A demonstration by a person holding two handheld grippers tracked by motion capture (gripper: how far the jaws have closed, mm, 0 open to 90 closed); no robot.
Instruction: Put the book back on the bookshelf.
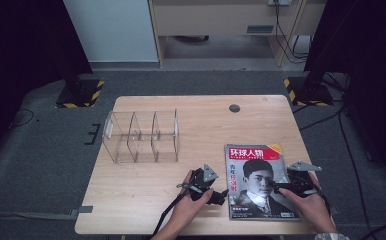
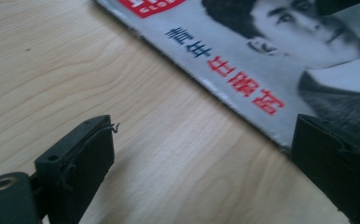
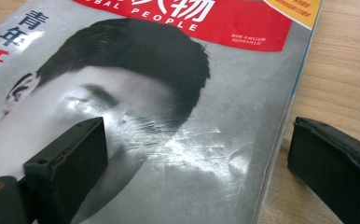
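A magazine (image 1: pixel 258 172) with a portrait cover and a red title band lies flat on the wooden table (image 1: pixel 201 122) at the front right. My left gripper (image 1: pixel 223 194) is open and rests low just off the magazine's left edge. In the left gripper view its fingertips (image 2: pixel 82 154) frame bare wood, and the magazine (image 2: pixel 262 60) edge runs up to the right jaw. My right gripper (image 1: pixel 277 186) is open over the cover's right part. In the right gripper view one jaw hangs above the magazine (image 3: pixel 169 93) and the other above the wood beside its edge.
A clear acrylic organizer (image 1: pixel 141 135) with three compartments stands at the table's left middle. A round cable hole (image 1: pixel 234 107) sits near the far edge. Two black stands with striped bases (image 1: pixel 81 92) (image 1: pixel 306 91) flank the table's far corners on the floor.
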